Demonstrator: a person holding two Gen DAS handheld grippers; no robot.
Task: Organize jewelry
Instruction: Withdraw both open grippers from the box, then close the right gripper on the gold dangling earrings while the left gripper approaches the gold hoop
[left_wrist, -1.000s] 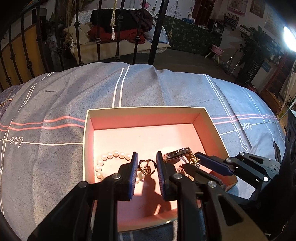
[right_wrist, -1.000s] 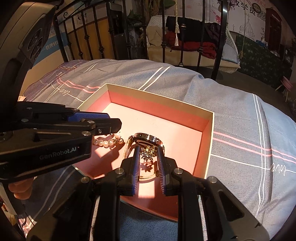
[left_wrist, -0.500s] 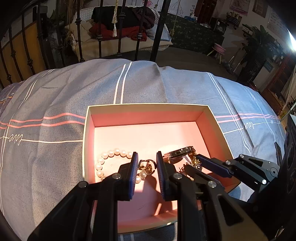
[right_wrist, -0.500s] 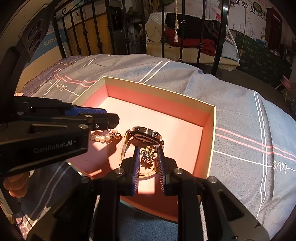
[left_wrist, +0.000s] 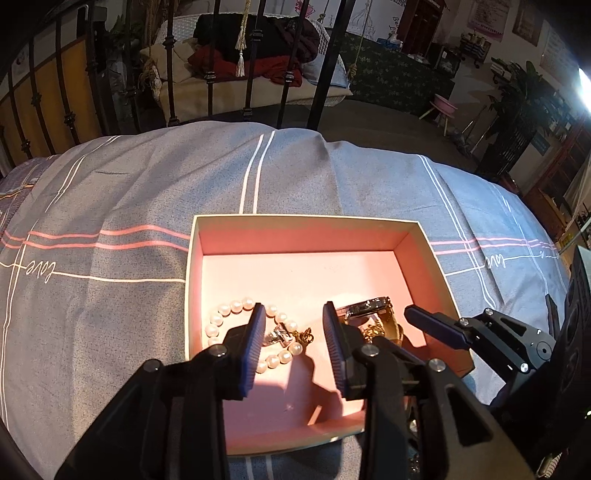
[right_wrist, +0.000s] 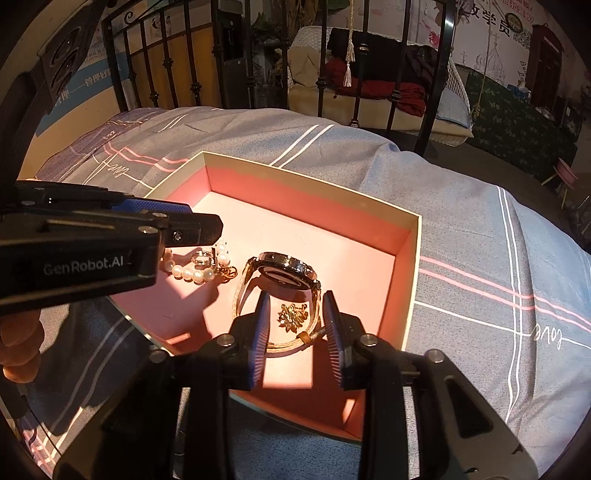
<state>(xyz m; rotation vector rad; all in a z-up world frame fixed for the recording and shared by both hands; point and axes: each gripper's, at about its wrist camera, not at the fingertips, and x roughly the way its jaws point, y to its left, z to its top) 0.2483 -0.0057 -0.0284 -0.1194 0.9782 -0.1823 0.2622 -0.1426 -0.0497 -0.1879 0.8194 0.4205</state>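
Both my tongs, left (left_wrist: 294, 334) and right (right_wrist: 294, 325), have spread wider than a second ago and grip nothing. My pearls (left_wrist: 236, 325), watch (right_wrist: 284, 273) and brooch (right_wrist: 293, 315) lie loose in the box (right_wrist: 413, 266), so they are put away.

Grey striped bedspread (left_wrist: 129, 206), iron railing (left_wrist: 251, 55), perhaps piled clothes (left_wrist: 273, 40).

- Left gripper (left_wrist: 294, 338): black angular frame, blue ribbed pads, silver screws, white "GenRobot.AI" lettering.
- Right gripper (right_wrist: 295, 326): the same black frame, blue pads, silver screws.
- Bare fingers (right_wrist: 18, 350) at the left gripper's handle.
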